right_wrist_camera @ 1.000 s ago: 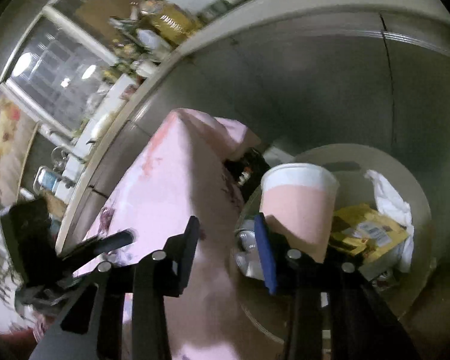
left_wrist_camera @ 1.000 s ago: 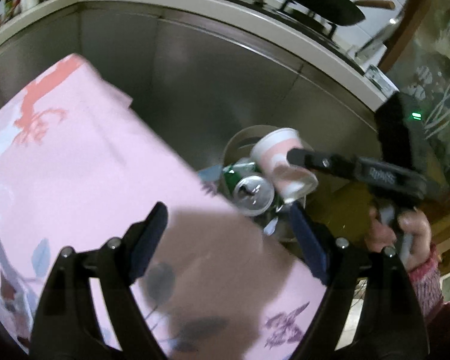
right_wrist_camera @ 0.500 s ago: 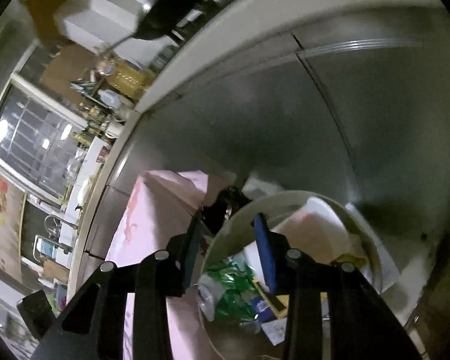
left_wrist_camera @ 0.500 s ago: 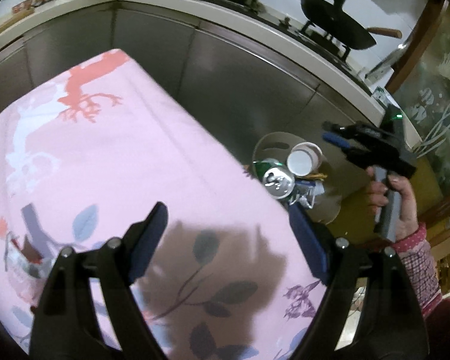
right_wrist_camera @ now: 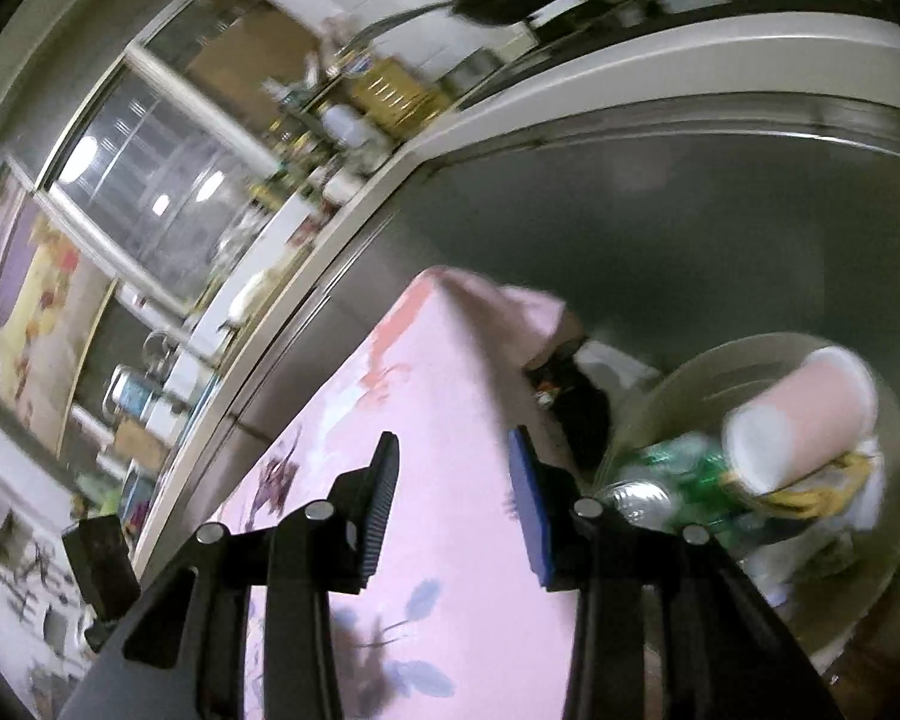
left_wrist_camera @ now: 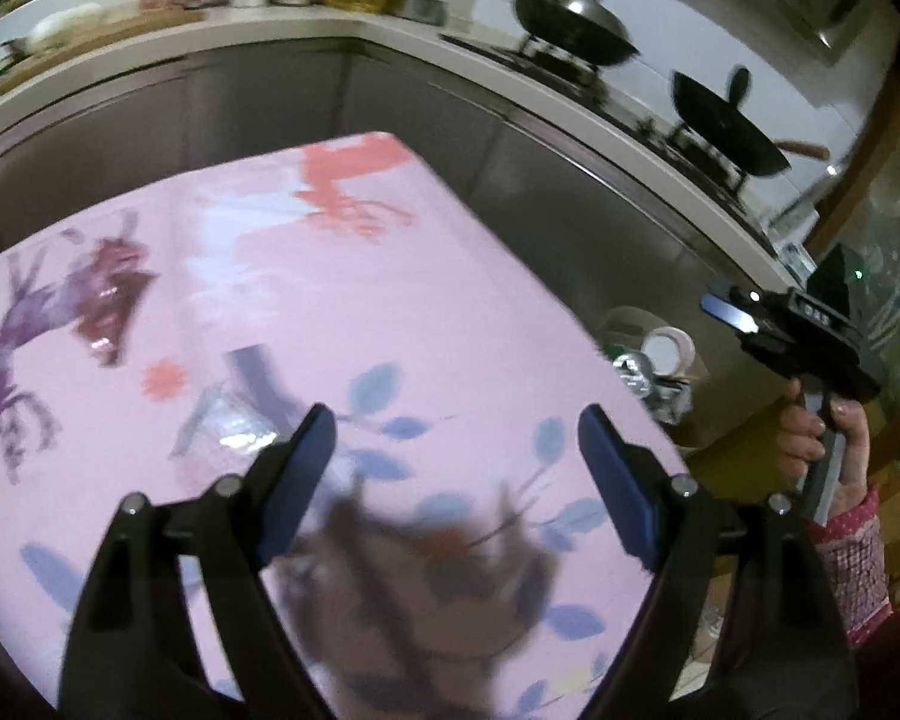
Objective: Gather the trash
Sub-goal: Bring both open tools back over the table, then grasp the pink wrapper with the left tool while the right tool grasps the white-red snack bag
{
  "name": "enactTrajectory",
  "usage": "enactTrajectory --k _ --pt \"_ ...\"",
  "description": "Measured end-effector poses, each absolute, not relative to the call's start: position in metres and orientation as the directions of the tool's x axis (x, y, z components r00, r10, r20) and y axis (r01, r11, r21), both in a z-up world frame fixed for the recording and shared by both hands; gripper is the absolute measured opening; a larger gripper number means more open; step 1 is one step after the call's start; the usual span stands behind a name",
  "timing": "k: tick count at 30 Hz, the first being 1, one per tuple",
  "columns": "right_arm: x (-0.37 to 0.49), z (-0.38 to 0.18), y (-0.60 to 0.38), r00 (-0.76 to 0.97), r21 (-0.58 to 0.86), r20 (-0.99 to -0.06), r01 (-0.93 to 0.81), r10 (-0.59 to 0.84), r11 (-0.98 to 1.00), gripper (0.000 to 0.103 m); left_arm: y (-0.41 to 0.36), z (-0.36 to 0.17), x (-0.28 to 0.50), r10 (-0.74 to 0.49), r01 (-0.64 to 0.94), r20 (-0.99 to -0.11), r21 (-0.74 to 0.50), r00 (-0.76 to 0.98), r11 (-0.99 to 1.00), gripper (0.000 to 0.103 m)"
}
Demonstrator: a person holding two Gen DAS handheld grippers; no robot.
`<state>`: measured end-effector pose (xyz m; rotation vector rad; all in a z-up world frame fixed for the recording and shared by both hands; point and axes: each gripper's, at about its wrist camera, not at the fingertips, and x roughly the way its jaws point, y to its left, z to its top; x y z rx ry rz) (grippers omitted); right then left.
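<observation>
Two hand-held grippers, the left point(left_wrist_camera: 450, 468) and the right point(right_wrist_camera: 453, 504), are showing over one pink-clothed bench point(left_wrist_camera: 330, 312); one bin point(right_wrist_camera: 888, 420) is holding one paper cup point(right_wrist_camera: 810, 414) and one green can point(right_wrist_camera: 678, 474); two woks point(left_wrist_camera: 576, 42) are sitting behind

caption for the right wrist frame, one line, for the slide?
Open right gripper over the pink tablecloth, beside a trash bin holding a pink paper cup and green can.

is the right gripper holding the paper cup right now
No, the right gripper is open and empty; the pink paper cup lies in the trash bin.
</observation>
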<state>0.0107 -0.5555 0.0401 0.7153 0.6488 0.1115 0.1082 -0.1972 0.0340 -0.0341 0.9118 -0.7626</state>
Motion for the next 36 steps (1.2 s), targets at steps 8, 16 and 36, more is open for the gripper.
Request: enactTrajectory --k 8,16,36 --pt "0.049 0.036 -0.467 0.72 0.621 -0.557 0.029 0.415 0.783 0.036 -0.073 0.02 0.121 -0.519 0.404 -0.706 -0.347 0.482 0.846 0.08" --pt "0.074 0.014 -0.365 0.636 0.57 -0.602 -0.081 0.482 0.818 0.046 -0.013 0.015 0.158 -0.434 0.308 -0.715 -0.309 0.548 0.9 0.08" --pt "0.11 -0.038 -0.26 0.503 0.351 -0.704 -0.366 0.5 0.862 0.038 -0.094 -0.046 0.29 -0.398 0.341 -0.805 -0.26 0.44 0.903 0.015"
